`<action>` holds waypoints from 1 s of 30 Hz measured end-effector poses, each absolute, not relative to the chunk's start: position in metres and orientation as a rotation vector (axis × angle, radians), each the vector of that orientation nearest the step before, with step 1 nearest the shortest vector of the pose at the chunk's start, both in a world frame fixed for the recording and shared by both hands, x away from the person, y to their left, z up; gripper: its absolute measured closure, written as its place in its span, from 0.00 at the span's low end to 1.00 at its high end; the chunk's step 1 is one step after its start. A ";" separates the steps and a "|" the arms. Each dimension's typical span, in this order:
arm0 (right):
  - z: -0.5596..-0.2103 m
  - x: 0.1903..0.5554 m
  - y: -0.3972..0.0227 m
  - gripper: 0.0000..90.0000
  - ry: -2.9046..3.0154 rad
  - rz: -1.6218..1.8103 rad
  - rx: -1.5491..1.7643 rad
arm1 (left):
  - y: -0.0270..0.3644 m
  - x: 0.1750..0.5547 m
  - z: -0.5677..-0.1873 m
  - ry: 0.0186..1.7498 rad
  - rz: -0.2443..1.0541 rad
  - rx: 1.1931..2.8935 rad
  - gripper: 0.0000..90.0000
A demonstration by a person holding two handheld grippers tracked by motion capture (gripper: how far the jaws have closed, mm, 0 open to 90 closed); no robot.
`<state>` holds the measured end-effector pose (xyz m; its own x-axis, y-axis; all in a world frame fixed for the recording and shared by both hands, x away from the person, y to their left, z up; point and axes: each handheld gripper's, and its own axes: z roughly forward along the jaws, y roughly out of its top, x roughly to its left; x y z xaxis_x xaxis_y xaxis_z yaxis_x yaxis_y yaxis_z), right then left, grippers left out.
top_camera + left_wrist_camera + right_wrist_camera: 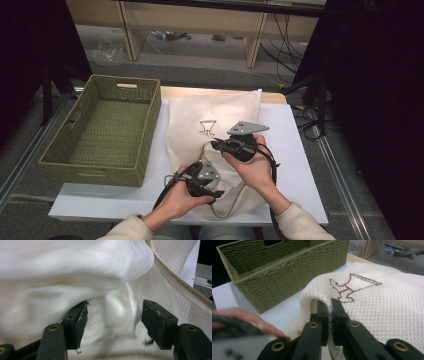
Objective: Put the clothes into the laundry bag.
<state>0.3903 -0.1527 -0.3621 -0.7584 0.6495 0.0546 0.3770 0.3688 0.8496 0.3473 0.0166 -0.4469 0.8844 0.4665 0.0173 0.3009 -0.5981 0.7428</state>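
At the six o'clock edge of the high view, two forearms in cream sleeves are reaching onto the white tabletop (300,150), each hand wrapped around a black two-jaw gripper. The left gripper (212,192) is sitting low, toward seven o'clock of the right gripper (220,145), its jaws pointing at the cream mesh drawstring bag (220,112) spread across the table's middle. The right gripper, knuckles up under its grey plate, is pinching a raised fold of that bag.

At nine o'clock of the bag, an olive-green woven rectangular basket (150,125) is resting partly over the table's edge. Beyond, at twelve o'clock, a grey floor with loose cables and pale wooden furniture legs is showing.

The left gripper view is showing its jaws standing apart, with soft white cloth (75,272) bunched between them inside the mesh. The right gripper view is showing its jaws clamped together on the mesh fold, just below the brown embroidered emblem (352,286).
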 end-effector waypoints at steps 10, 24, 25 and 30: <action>-0.363 0.391 -0.151 0.97 2.344 1.341 0.906 | 0.072 0.347 -0.440 0.686 0.395 2.292 0.44; -0.363 0.391 -0.152 0.97 2.343 1.335 0.919 | 0.064 0.367 -0.470 0.707 0.347 2.451 0.67; -0.363 0.391 -0.151 0.97 2.346 1.337 0.911 | 0.063 0.367 -0.470 0.688 0.365 2.457 0.70; -0.362 0.389 -0.152 0.97 2.340 1.333 0.948 | 0.063 0.368 -0.471 0.693 0.366 2.443 0.77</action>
<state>0.3893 -0.1515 -0.3622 -0.7432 0.6652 0.0720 0.4010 0.3567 0.8438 0.3679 0.0625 -0.4707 0.8283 0.5509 0.1025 0.3955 -0.7044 0.5894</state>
